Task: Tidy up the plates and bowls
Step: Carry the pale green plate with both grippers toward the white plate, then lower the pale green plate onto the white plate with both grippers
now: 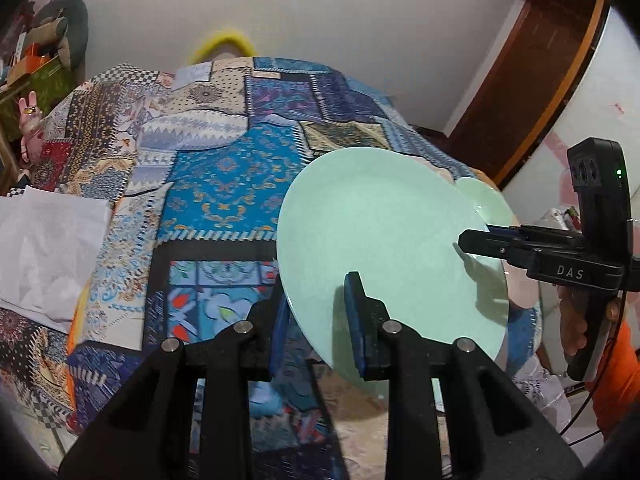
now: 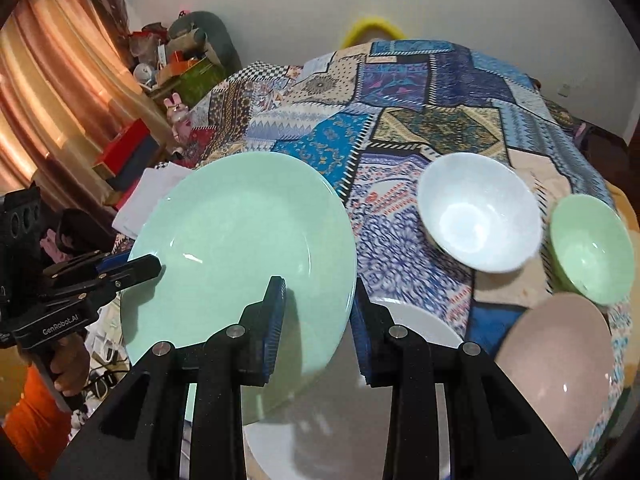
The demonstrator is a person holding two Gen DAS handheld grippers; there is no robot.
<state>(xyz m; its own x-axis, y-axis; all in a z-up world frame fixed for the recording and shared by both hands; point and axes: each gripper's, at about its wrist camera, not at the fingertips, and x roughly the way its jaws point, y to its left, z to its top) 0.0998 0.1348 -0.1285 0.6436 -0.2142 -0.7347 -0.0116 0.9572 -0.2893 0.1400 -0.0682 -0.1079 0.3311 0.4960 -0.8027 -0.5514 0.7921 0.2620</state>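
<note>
1. While both tongs, left point(image 1: 318, 312) and right point(image 2: 318, 320), pinch opposite rims of the green plate point(image 2: 240, 248), it hangs over the tabletop's point(image 2: 420, 120) near edge.
2. Next move, likely: lower it onto the white plate point(image 2: 420, 328) below, then release.

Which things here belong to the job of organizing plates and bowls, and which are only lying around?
Belong to the job:
- green plate, held between left claw and right claw
- white plate under it
- white bowl
- green bowl
- pink bowl

Just lying about:
- white paper
- patchwork tablecloth
- rabbit figurine
- red box
</note>
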